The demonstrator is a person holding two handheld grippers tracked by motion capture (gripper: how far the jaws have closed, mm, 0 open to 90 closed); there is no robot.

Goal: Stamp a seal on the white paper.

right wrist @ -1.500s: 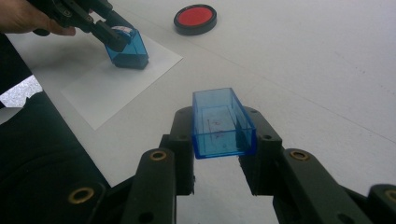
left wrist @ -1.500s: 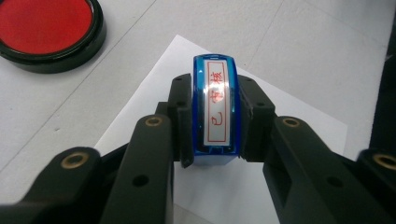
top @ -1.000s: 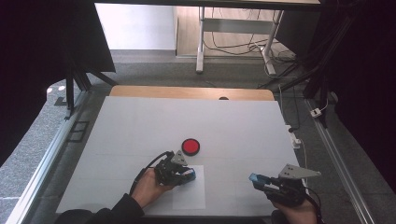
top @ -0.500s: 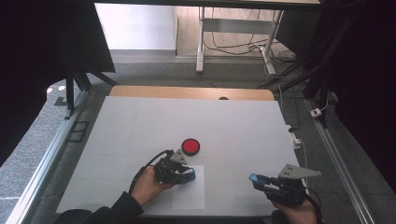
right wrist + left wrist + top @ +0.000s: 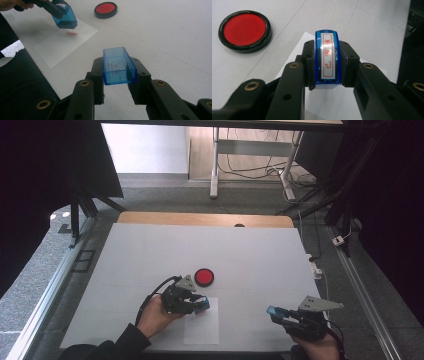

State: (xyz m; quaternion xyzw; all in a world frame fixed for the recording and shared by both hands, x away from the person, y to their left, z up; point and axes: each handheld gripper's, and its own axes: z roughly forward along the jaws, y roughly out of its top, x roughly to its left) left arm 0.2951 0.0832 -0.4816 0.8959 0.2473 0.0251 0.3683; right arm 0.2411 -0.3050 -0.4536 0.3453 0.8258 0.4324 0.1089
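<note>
The stamp (image 5: pixel 327 60) bears a white label on top with red Chinese characters in a red frame, seemingly "已审核". On the paper (image 5: pixel 62 40) lies a small red imprint (image 5: pixel 71 33), too blurred to read.

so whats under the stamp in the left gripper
The stamp, clamped in the left gripper, hangs just above the white paper. A red print lies on the paper beneath it. The stamp's inked face is hidden.

One stamp (image 5: pixel 327 60), one blue cap (image 5: pixel 119 66), one red ink pad (image 5: pixel 204 277), one paper sheet (image 5: pixel 202 330), two tools, on one bench (image 5: pixel 250 250).
</note>
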